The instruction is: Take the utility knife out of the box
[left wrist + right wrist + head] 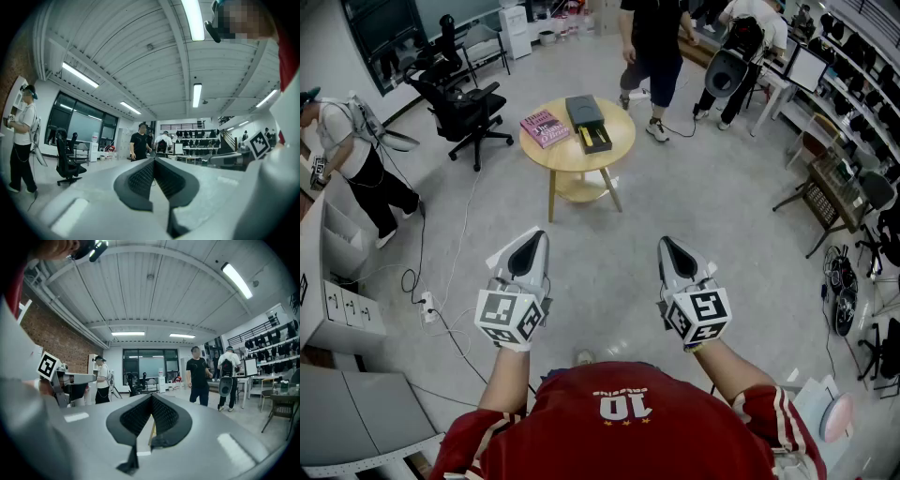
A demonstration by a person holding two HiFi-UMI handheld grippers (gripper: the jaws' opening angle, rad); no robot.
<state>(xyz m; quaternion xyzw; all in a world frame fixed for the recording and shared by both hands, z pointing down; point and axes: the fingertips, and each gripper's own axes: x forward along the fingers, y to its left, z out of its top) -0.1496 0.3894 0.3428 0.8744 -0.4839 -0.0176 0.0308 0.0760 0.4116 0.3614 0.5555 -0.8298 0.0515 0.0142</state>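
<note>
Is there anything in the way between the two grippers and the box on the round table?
No, nothing visible. Only floor lies between the left gripper, the right gripper and the round table. The pink book lies beside the box, not in front of it.

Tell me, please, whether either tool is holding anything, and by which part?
Nothing is held: the left tool and the right tool are both shut and empty.

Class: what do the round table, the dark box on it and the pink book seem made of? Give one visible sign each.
Round table: probably light wood or veneer; pale tan top and legs, matte.
Dark box: matte dark grey, no glare; cardboard or plastic, cannot tell.
Pink book: paper, printed cover; flat rectangular shape with lettering.
</note>
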